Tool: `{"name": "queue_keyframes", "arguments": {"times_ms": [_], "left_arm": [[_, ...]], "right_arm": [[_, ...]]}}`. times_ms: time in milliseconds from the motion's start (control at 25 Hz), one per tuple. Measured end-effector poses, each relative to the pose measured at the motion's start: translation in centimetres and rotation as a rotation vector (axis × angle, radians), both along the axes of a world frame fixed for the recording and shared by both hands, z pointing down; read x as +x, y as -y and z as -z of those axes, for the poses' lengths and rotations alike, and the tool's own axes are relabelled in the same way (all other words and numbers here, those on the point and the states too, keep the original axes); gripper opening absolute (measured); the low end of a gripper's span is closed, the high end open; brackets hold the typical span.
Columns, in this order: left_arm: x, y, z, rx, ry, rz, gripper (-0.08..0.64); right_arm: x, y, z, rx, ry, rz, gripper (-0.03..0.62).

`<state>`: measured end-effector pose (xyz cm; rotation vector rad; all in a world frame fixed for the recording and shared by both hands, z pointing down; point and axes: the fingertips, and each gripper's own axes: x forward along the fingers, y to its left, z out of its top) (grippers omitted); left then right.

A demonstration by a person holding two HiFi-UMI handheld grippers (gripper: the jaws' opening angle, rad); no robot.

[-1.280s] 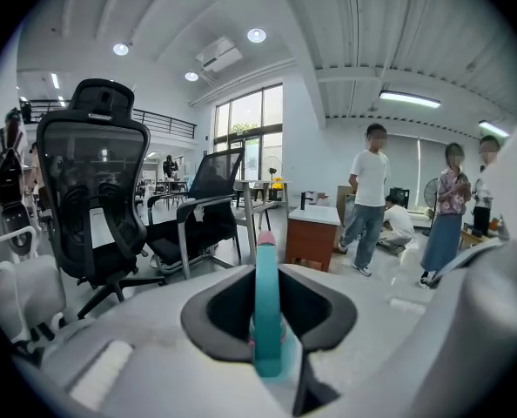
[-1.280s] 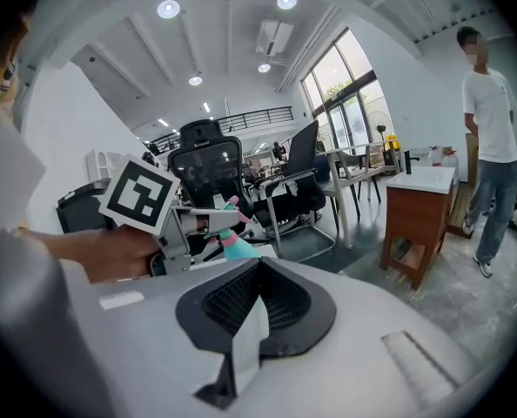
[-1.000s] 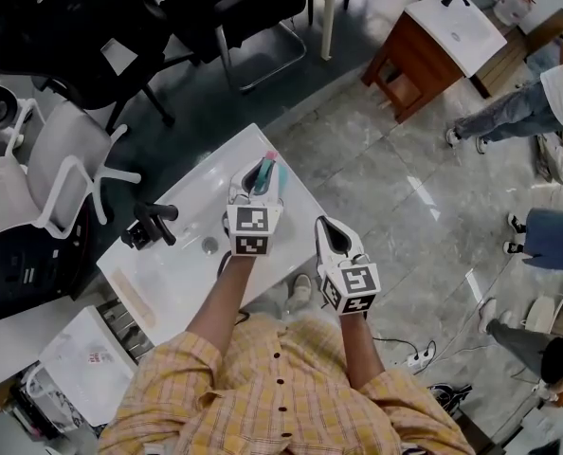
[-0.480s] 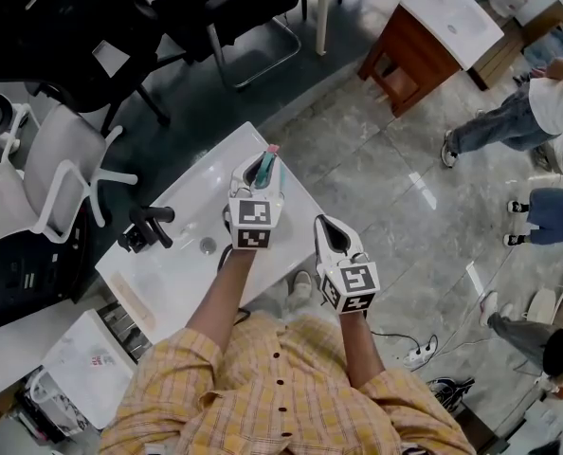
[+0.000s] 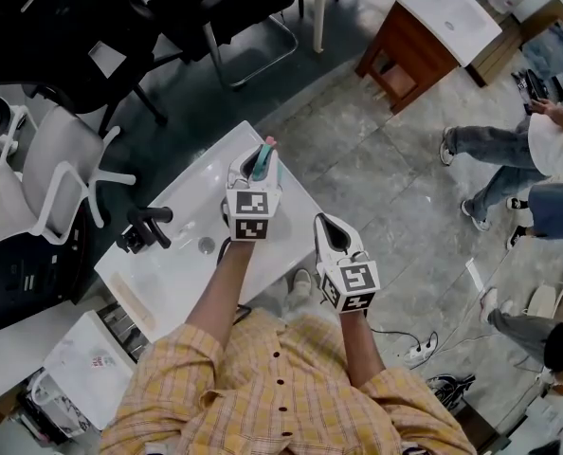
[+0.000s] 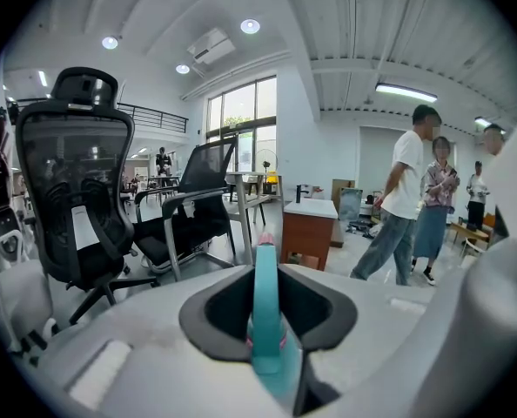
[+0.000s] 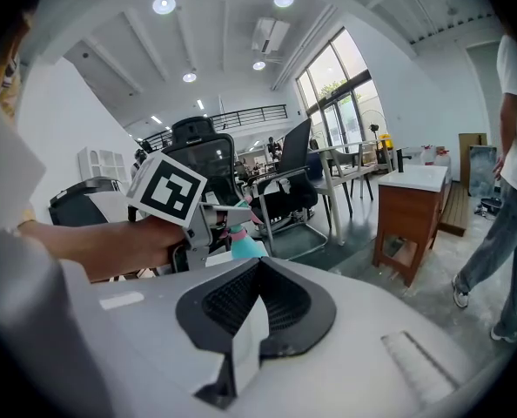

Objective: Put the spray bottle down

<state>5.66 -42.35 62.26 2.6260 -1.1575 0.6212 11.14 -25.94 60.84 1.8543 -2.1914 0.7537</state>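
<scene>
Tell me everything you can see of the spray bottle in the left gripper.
The teal plastic spray bottle, pink at its tip and at a band lower down, is clamped between the white left gripper's fingers. It shows as a narrow strip in the left gripper view, its tilt unclear, above the far edge of the white basin countertop. Whether it touches that is hidden.

Colours: spray bottle (image 5: 268,157) teal, pink at collar and tip. left gripper (image 5: 255,171) and right gripper (image 5: 331,235) white shells, black jaw lining, black-and-white square markers on cubes. shirt (image 5: 281,387) yellow-orange plaid. sink top (image 5: 182,254) white, faucet (image 5: 144,227) black. floor (image 5: 386,178) grey marbled tile. cabinet (image 5: 405,60) brown wood.
</scene>
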Motion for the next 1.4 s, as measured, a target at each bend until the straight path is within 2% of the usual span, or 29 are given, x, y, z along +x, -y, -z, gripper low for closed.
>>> {"name": "queue_keyframes", "arguments": {"times_ms": [440, 840, 1160, 1400], "left_arm": [[-0.4, 0.1, -0.1, -0.016, -0.005, 0.015, 0.130], [-1.5, -1.2, 1.0, -0.010, -0.015, 0.043, 0.131], [-2.6, -3.0, 4.8, 0.026, -0.060, 0.091, 0.130], [-3.4, -6.2, 6.4, 0.032, -0.060, 0.103, 0.110]], "right_arm": [[0.1, -0.3, 0.4, 0.002, -0.005, 0.001, 0.000], [-0.1, -1.1, 1.3, 0.029, 0.000, 0.003, 0.000], [-0.3, -2.3, 2.9, 0.063, 0.008, 0.011, 0.000], [-0.4, -3.5, 4.6, 0.094, 0.013, 0.014, 0.000]]}}
